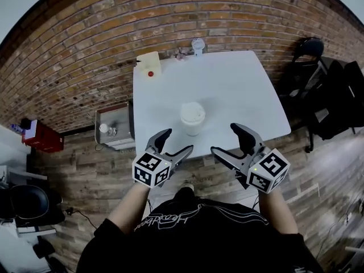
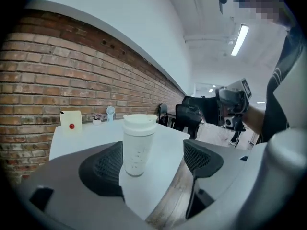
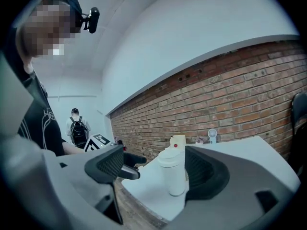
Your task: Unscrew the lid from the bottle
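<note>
On table (image 1: 239,84) behind bottle (image 1: 193,118): cream box (image 1: 149,64), small fan (image 1: 197,44).

bottle (image 1: 192,119) on table (image 1: 239,92), box (image 1: 149,63) behind it

matt white plastic bottle (image 1: 193,120); smooth table (image 1: 227,87); rough brick wall (image 1: 85,56)

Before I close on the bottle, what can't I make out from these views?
Lid thread and tightness: seam with bottle too small, blurred in all views.
Bottle contents: white wall hides them, all views.
Box, right gripper view: lower part behind the lid.
Bits beside the fan, head view: too small.
</note>
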`<state>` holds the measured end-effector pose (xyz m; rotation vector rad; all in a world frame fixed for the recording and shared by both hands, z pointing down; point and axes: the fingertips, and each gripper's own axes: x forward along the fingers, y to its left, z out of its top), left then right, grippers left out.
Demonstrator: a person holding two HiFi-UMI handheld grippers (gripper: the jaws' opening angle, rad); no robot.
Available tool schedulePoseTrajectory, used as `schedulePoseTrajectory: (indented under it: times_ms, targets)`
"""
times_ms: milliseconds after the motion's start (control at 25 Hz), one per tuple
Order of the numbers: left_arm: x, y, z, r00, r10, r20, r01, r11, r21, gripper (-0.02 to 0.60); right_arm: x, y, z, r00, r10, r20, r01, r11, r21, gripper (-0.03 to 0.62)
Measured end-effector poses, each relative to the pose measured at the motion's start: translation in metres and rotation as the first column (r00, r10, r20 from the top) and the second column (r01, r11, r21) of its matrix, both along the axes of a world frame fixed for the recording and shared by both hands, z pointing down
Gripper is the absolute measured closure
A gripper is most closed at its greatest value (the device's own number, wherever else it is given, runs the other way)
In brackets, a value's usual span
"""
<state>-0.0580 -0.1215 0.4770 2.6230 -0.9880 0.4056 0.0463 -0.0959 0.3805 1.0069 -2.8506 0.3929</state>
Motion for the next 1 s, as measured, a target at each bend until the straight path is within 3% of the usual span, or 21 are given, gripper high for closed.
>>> schedulePoseTrajectory:
  times_ms: [320,560,1000]
  targets:
    - [0.016,-0.048,0.057,0.982,0.17,0.077,-0.168,0.985,-0.041,0.19,-0.007,-0.038,0.015,0.994,0.107,0.003,-0.106,0.993,-0.059,0.216]
    - [0.031,-0.069,0.068,0.971,0.233,0.044,-0.233,0.972,0.003,0.19,-0.015,-0.057,0.044,0.985,0.15,-0.083,-0.157,0.983,-0.092,0.215]
    - [0.043,-0.073,0.07,0.936,0.351,0.008,-0.351,0.935,0.047,0.212,-0.054,-0.09,0.062,0.972,0.128,-0.197,-0.144,0.987,-0.068,0.249]
